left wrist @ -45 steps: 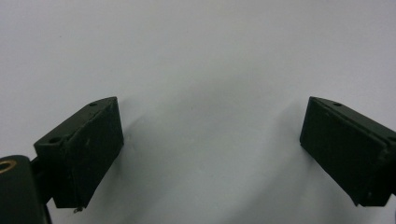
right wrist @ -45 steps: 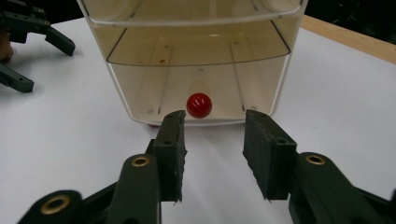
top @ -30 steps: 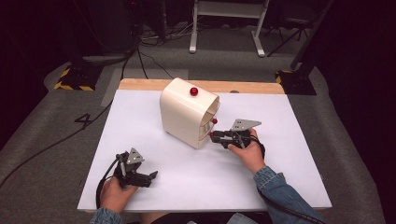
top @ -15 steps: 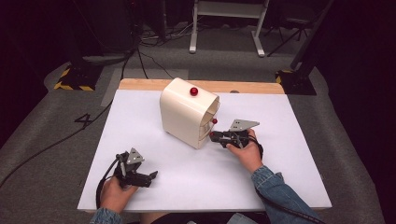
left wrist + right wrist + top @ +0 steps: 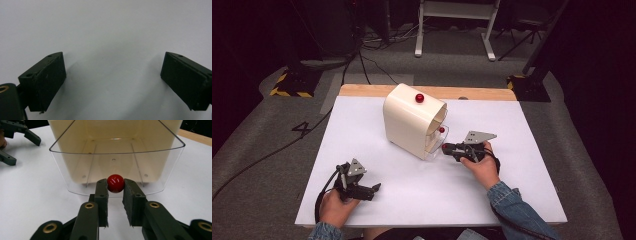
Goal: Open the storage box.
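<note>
At the centre of the right gripper view, a red ball knob [image 5: 115, 183] on the front of a clear drawer [image 5: 75, 170] is seen clamped between the closed-in jaws of the right gripper [image 5: 115, 192]; the drawer's top is cut off by the upper edge, and its cream cabinet [image 5: 412, 120] is made out fully only at the middle of the high view. A second red knob [image 5: 419, 98] is seen on the cabinet's top. The left gripper [image 5: 373, 189], at the lower left of the high view, is held with jaws spread wide over the white table [image 5: 522, 125], nothing between them, its hand [image 5: 334, 205] partly cut off by the bottom edge.
</note>
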Demonstrator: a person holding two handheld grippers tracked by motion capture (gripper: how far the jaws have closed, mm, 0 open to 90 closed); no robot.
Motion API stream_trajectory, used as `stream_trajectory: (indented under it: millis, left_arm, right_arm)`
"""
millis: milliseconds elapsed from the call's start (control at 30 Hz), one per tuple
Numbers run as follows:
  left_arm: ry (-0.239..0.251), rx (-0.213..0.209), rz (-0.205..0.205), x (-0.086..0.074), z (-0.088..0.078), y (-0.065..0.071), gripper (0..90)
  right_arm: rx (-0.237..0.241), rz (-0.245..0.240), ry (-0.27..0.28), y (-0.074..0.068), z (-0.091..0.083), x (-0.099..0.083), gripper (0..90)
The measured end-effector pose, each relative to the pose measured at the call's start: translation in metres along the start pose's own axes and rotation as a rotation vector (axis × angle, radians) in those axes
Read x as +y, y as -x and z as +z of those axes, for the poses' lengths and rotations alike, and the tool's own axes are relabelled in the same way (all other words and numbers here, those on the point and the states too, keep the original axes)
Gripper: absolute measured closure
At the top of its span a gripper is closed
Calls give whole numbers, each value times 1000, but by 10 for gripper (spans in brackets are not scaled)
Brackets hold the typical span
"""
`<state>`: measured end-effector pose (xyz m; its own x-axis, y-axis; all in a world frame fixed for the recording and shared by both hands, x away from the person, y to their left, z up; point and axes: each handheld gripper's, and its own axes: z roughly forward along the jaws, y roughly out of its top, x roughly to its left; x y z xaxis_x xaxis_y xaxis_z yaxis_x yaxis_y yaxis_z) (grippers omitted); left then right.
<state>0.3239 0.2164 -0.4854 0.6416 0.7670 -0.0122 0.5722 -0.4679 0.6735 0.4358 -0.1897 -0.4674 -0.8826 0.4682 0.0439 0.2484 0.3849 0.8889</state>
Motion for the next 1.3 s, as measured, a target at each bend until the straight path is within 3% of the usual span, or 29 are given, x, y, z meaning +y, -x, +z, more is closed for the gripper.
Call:
stream_trajectory:
  millis: [333, 733, 967, 1300]
  left_arm:
    - [3, 2, 2, 0, 0, 0, 64]
    - [4, 0, -2, -1, 0, 0, 64]
    - [6, 3, -1, -1, 0, 0, 65]
    - [6, 3, -1, -1, 0, 0, 65]
  right_arm:
    - [-12, 8, 20, -4, -35, -7, 743]
    - [-26, 21, 14, -8, -61, -20, 743]
    - [-34, 29, 6, -6, -69, -28, 742]
    - [-22, 43, -25, -3, -66, -36, 737]
